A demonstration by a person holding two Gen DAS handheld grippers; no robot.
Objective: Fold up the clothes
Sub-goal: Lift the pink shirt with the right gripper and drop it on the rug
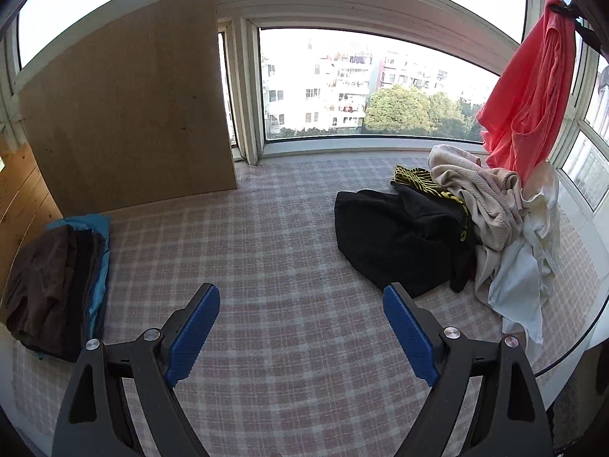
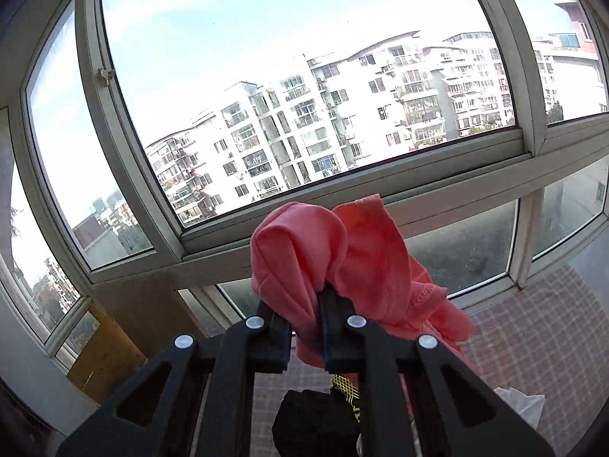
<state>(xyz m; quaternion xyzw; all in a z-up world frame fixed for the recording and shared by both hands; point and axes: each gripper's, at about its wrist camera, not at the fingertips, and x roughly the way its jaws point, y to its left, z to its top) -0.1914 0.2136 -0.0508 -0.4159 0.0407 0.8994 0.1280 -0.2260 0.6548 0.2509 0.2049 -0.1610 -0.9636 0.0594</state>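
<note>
Your left tongs (image 1: 300, 327): jaws spread wide, nothing between, above checked cloth (image 1: 289, 251). Folded stack (image 1: 57, 285) to their left; unfolded heap (image 1: 456, 228) ahead-right. Your right tongs (image 2: 319, 297): clenched on coral garment (image 2: 342, 251), lifted high before window (image 2: 266, 95).

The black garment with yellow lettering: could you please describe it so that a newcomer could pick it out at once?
Start at the big window and look down to the pink checked cloth below it. On its right side lies a heap of unfolded clothes. The black garment with yellow lettering is the heap's leftmost piece, dark against the beige knit and white cloth beside it.
</note>
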